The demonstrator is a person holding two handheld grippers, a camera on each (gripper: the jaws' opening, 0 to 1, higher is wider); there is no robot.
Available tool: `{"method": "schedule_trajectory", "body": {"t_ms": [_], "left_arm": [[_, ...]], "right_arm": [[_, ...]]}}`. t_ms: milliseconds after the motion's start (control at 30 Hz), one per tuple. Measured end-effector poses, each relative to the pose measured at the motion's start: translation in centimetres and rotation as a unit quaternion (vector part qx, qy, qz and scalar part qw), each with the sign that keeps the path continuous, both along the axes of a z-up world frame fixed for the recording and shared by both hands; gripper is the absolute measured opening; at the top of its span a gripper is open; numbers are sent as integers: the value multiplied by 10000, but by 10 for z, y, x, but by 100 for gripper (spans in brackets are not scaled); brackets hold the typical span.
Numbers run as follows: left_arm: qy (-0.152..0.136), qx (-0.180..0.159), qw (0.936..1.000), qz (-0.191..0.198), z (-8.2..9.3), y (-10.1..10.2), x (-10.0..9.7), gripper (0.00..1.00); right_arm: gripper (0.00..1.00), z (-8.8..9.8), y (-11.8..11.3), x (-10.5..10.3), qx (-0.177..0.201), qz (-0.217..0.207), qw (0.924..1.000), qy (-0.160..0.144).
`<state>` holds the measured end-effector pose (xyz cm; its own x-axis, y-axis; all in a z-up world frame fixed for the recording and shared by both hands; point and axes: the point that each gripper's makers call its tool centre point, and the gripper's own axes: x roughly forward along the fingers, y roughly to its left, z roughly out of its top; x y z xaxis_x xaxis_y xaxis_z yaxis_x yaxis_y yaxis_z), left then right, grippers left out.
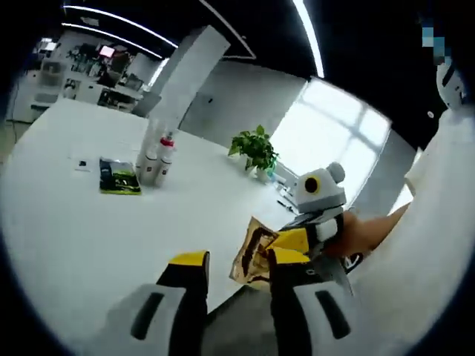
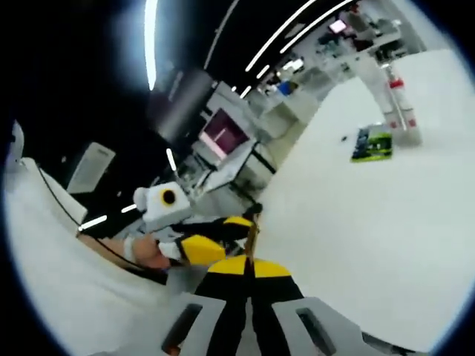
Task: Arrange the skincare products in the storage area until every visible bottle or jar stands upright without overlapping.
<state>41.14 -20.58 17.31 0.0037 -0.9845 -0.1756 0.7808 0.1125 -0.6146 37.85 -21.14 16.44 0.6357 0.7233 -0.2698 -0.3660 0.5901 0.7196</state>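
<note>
A flat gold-brown sachet hangs off the table's near edge, and my right gripper is shut on it. In the right gripper view the sachet stands edge-on above my right gripper. My left gripper is open, with the sachet just inside its right jaw and no grip on it. The left gripper comes in from the left in the right gripper view. Far across the table, three white bottles stand upright together, one with a red cap. These bottles also appear in the right gripper view.
A green-and-black packet lies flat beside the bottles on the white table; the packet also shows in the right gripper view. A potted plant stands at the far edge. A person's white sleeve is at the right.
</note>
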Motion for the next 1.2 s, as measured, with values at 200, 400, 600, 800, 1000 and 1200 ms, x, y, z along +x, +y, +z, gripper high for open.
{"method": "schedule_trajectory", "body": {"t_ms": [200,400,600,800,1000,1200], "left_arm": [[634,-131,9963,-570,1,-1,-23,15],[1067,-487,9892,-881,14,0,-33,0],[1485,-757,9826,-825,26,1,-31,0],[1472,-887,9809,-912,31,3,-34,0],[1533,-877,9794,-975,31,3,-36,0],[1660,-939,9761,-1045,33,4,-38,0]], "right_arm": [[0,13,14,-12,68,426,9986,-321],[0,17,17,-17,265,628,9971,-340],[0,31,15,-16,567,598,9952,-521],[1,41,7,-14,893,446,9932,-603],[0,41,8,-14,897,425,9934,-574],[0,44,8,-15,1096,462,9917,-495]]}}
